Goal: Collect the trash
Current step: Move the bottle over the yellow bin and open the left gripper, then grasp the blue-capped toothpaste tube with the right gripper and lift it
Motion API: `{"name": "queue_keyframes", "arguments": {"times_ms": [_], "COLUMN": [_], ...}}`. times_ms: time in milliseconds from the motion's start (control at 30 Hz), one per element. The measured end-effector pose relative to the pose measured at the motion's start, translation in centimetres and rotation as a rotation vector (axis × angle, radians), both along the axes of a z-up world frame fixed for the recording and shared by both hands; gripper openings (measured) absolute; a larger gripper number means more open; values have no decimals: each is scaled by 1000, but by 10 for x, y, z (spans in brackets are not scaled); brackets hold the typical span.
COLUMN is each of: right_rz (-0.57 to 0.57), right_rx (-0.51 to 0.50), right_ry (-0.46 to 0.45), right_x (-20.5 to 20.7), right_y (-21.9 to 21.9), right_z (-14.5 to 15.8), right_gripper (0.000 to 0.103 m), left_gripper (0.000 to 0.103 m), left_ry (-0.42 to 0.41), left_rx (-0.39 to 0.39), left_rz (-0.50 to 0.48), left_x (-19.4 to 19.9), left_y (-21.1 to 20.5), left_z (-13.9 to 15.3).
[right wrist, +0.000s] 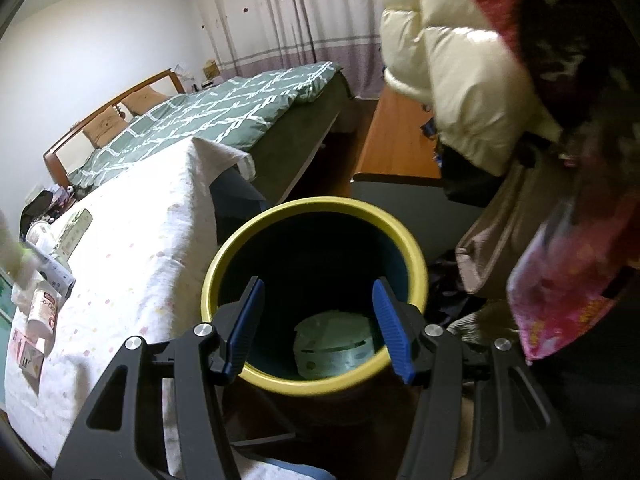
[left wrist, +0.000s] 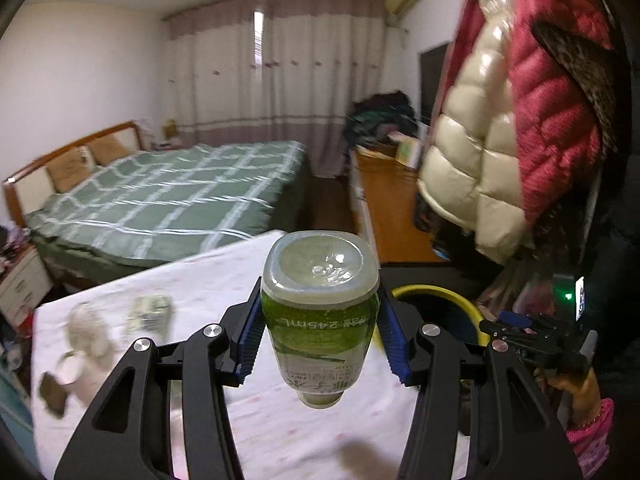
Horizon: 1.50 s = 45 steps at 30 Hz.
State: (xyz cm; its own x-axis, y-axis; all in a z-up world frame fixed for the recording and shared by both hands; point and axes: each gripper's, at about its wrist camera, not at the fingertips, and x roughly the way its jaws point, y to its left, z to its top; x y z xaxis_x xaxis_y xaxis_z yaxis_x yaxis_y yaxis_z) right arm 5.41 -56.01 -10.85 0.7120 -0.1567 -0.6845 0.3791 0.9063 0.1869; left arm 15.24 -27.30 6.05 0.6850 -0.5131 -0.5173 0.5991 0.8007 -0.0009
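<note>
- Bin (right wrist: 316, 216): round, yellow rim, dark inside, standing beside the table (right wrist: 132, 248); a pale round container (right wrist: 332, 344) already lies at its bottom. Centre of right wrist view, right of centre in left.
- Bottle (left wrist: 320, 312): green label, clear plastic, base toward the camera, cap end away and down; long axis runs along the fingers. Bin is just right of it.
- Left gripper (left wrist: 320, 332): clamped on the bottle, nearer arm for the drop.
- Right gripper (right wrist: 318, 324): half open, empty, over the bin mouth.
- More trash (right wrist: 40, 308) at the table's left edge.
</note>
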Motion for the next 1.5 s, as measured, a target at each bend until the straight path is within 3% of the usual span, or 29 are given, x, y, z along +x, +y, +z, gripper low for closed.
{"name": "queue_keyframes", "arguments": {"times_ms": [200, 467, 767, 833, 867, 900, 1133, 1267, 1500], "right_rz": [-24, -61, -74, -73, -72, -72, -57, -21, 114], "right_rx": [-4, 16, 2, -2, -4, -5, -1, -3, 4], "right_ry": [-6, 7, 42, 44, 45, 46, 55, 64, 59], "right_x": [-24, -44, -49, -49, -49, -48, -46, -37, -3], "right_y": [-10, -26, -27, -26, -24, -23, -15, -3, 43], "right_z": [2, -5, -12, -11, -11, -11, -14, -17, -15], "right_gripper": [54, 54, 54, 54, 54, 55, 55, 57, 58], "left_gripper": [52, 52, 52, 57, 71, 76, 79, 92, 97], "left_ry": [76, 149, 324, 356, 353, 342, 281, 218, 159], "left_rx": [30, 81, 171, 167, 155, 148, 102, 64, -17], "left_rz": [-127, -203, -222, -216, -207, -201, -201, -156, 29], "left_x": [16, 26, 46, 50, 50, 50, 40, 28, 6], "left_y": [-85, -172, -217, -216, -213, -210, -183, -133, -1], "left_z": [-34, -94, -169, -177, -177, -175, -135, -99, -56]}}
